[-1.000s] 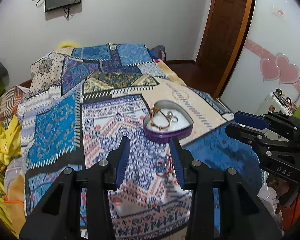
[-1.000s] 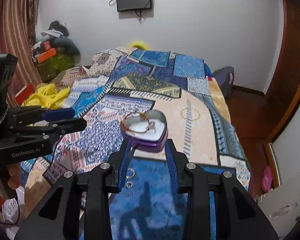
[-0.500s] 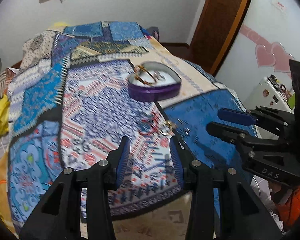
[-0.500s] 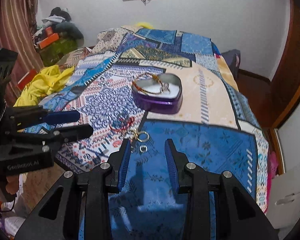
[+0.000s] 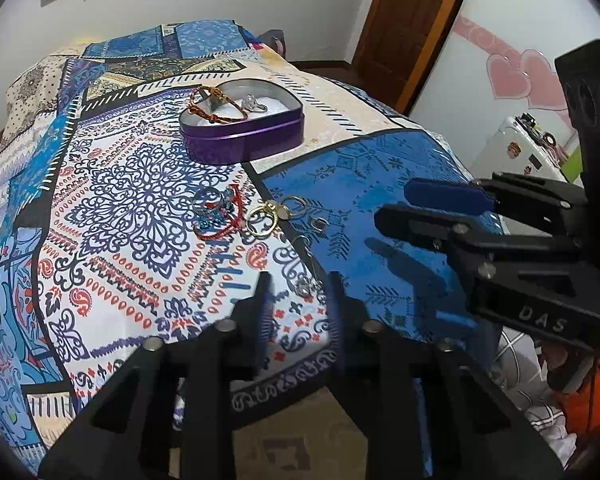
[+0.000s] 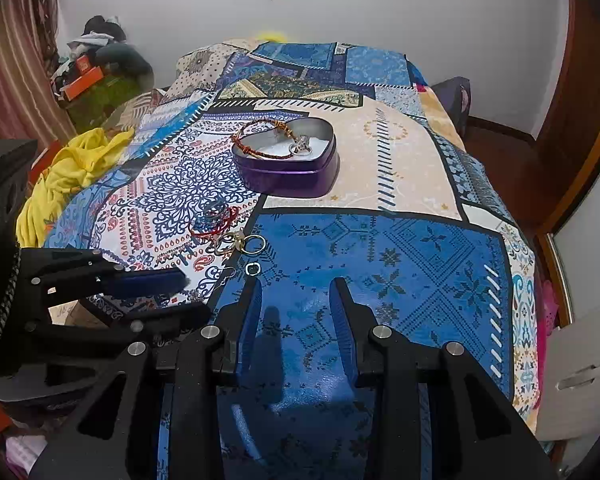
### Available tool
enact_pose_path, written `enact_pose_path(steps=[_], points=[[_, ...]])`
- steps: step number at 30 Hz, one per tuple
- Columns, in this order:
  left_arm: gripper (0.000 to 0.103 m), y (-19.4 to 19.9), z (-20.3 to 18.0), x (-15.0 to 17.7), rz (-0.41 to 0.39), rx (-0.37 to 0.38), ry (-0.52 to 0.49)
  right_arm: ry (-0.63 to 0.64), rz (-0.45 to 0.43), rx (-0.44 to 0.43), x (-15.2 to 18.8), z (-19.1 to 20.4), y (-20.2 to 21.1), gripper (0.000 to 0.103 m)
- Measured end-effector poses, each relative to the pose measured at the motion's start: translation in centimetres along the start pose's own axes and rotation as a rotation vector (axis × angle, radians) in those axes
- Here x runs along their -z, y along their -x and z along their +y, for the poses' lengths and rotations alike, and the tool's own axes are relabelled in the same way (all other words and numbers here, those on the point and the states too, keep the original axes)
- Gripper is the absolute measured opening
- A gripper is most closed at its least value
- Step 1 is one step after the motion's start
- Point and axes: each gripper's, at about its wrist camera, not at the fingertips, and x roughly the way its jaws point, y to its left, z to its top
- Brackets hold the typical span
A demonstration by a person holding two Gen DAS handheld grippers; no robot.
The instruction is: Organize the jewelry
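Earring [image 5: 303, 286] between left claw [image 5: 298, 300] fingers

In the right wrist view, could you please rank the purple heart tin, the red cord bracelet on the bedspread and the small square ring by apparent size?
1. Purple heart tin
2. Red cord bracelet
3. Small square ring

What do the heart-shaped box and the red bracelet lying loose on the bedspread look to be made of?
Heart-shaped box: seems thin metal, a tin; glossy purple wall and bright silvery rim catching light. Red bracelet: looks like matte cord or thread, limp on the bedspread, with no metallic shine, though small details blur.
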Motion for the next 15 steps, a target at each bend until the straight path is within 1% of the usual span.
enact_pose_path(steps=[1, 2, 4, 10, 15], points=[[0.015, 0.0, 0.2, -0.1, -0.002, 0.003, 0.008, 0.004, 0.003, -0.002, 0.0, 0.1, -0.1, 0.032], [0.012, -0.1, 0.4, -0.1, -0.004, 0.007, 0.017, 0.009, 0.005, -0.003, 0.0, 0.2, -0.2, 0.032], [0.012, -0.2, 0.7, -0.2, -0.008, 0.016, 0.02, 0.015, 0.008, -0.005, -0.1, 0.4, -0.4, 0.032], [0.012, 0.6, 1.9, -0.4, -0.043, -0.013, 0.047, 0.043, 0.014, -0.01, -0.4, 0.9, -1.5, 0.032], [0.012, 2.5, 3.2, -1.1, -0.1, -0.035, 0.069, 0.064, 0.028, -0.024, -0.8, 1.3, -2.6, 0.032]])
